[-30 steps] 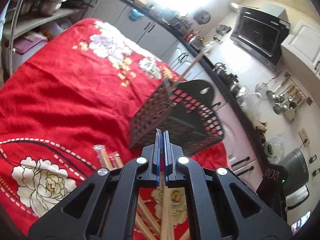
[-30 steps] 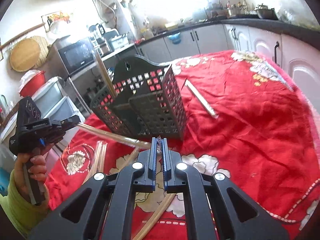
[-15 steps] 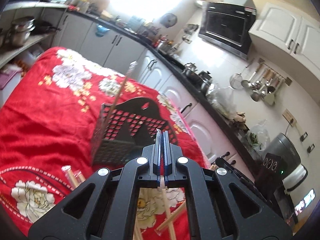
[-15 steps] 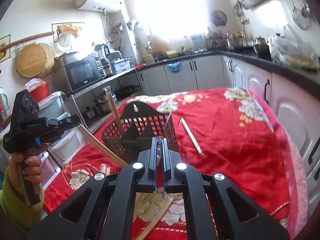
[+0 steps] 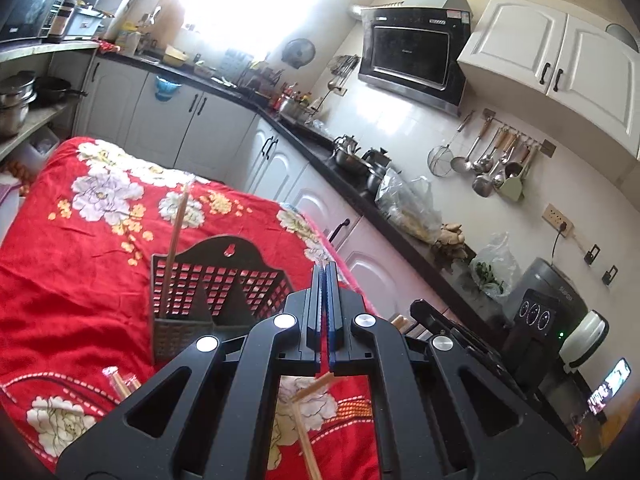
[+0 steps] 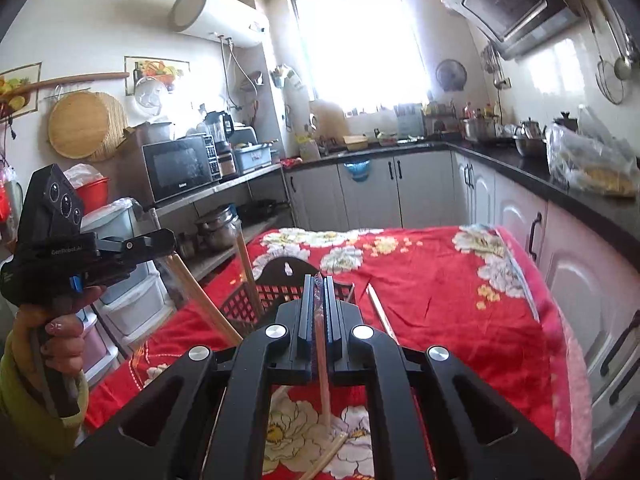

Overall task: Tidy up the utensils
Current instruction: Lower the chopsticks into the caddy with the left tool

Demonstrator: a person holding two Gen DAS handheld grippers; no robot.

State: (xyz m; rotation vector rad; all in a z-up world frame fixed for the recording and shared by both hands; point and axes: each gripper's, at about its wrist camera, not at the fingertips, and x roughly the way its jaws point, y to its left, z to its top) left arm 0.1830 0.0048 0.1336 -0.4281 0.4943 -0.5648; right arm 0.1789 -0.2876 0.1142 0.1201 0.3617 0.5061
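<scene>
1. Two grippers are held above our red floral cloth (image 6: 448, 304); at far left in the right wrist view, our left hand (image 6: 56, 332) grips the left gripper (image 6: 160, 240), its jaws pinched on wrapped chopsticks (image 6: 200, 300).
2. Our black utensil basket (image 5: 216, 292) stands on the cloth, one chopstick (image 5: 176, 232) upright in its left compartment.
3. Our right gripper (image 6: 318, 292) is nearly closed on another wrapped chopstick (image 6: 322, 368).
4. Just right of the basket lies a loose chopstick (image 6: 380, 312).

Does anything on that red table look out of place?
Yes. Only one chopstick stands in the black basket; others lie scattered on the red cloth, including one beside the basket.
</scene>
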